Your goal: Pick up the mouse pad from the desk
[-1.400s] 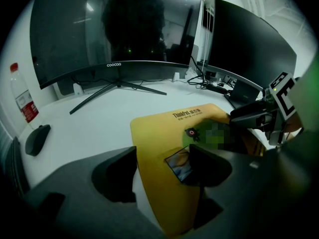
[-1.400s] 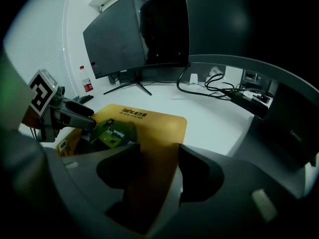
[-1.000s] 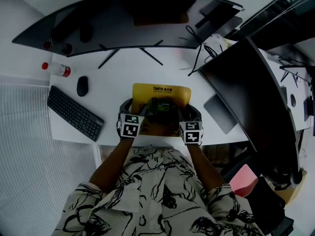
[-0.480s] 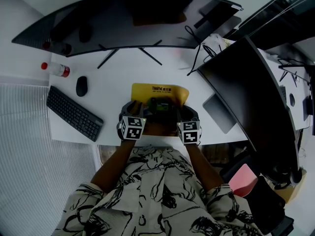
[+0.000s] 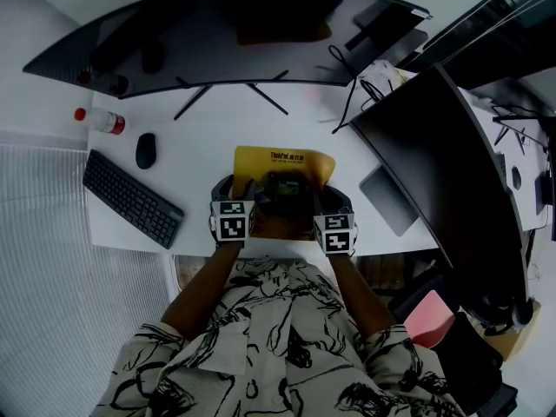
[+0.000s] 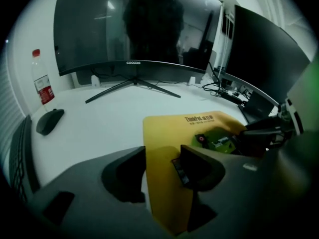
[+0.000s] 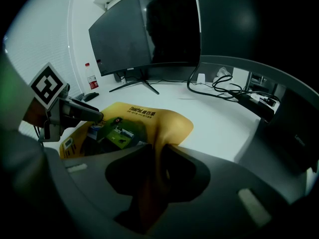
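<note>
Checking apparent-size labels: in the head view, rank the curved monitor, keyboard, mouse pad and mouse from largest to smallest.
Largest: curved monitor.
Next: keyboard and mouse pad, too alike to rank, since the pad is partly hidden.
Smallest: mouse.

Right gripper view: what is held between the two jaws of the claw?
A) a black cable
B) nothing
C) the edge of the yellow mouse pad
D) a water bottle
C: the right claw is shut on the yellow mouse pad, whose edge stands folded up between its jaws.
</note>
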Motion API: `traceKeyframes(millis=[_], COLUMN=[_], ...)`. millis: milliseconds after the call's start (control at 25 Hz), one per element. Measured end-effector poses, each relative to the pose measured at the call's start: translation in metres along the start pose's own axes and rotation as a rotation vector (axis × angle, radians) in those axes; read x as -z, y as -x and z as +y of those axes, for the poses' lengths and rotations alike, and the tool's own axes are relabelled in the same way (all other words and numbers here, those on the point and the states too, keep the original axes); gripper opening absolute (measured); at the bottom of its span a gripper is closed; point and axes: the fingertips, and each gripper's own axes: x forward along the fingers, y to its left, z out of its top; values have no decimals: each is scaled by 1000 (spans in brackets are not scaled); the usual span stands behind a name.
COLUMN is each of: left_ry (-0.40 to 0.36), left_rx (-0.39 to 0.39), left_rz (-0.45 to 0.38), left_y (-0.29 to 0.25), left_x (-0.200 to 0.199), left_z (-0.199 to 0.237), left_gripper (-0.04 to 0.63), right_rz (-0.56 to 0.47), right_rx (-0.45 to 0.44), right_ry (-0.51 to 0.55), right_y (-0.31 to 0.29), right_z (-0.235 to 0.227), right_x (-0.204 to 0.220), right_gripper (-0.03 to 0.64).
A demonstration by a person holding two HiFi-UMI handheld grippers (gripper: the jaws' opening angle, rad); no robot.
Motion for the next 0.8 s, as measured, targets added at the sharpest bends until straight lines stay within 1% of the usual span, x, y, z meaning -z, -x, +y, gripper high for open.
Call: traceKeyframes(millis=[80, 200, 280, 400, 440, 520, 600, 640, 800], left_ry=[9, 7, 20, 25, 28, 13, -21, -25, 9], left_rx=[-18, -27, -25, -11, -8, 10, 39, 53, 92], left_rz=[4, 12, 19, 11, 8, 13, 23, 23, 9], left_y=[0, 0, 1, -1, -1, -1, -1, -1, 5], left_x=[-2, 1, 2, 0, 0, 0, 1, 1, -3], left_z=[4, 5, 4, -1, -2, -5, -9, -10, -11], left_gripper=[190, 178, 161, 105, 102, 91, 52, 49, 51], right_rz=[1, 3, 3, 5, 5, 5, 4, 2, -21], right_rx=[2, 2, -1, -3, -4, -6, -3, -1, -1], right_ry=[2, 5, 6, 11, 13, 14, 13, 13, 18], right_y=[0, 0, 0, 0, 0, 0, 0, 0, 3], right_z=[0, 0, 1, 0, 0, 1, 1, 1, 2], right_x=[0, 0, 1, 0, 0, 0, -1, -1, -4], right_gripper=[97, 95, 94, 92, 92, 93, 92, 92, 86])
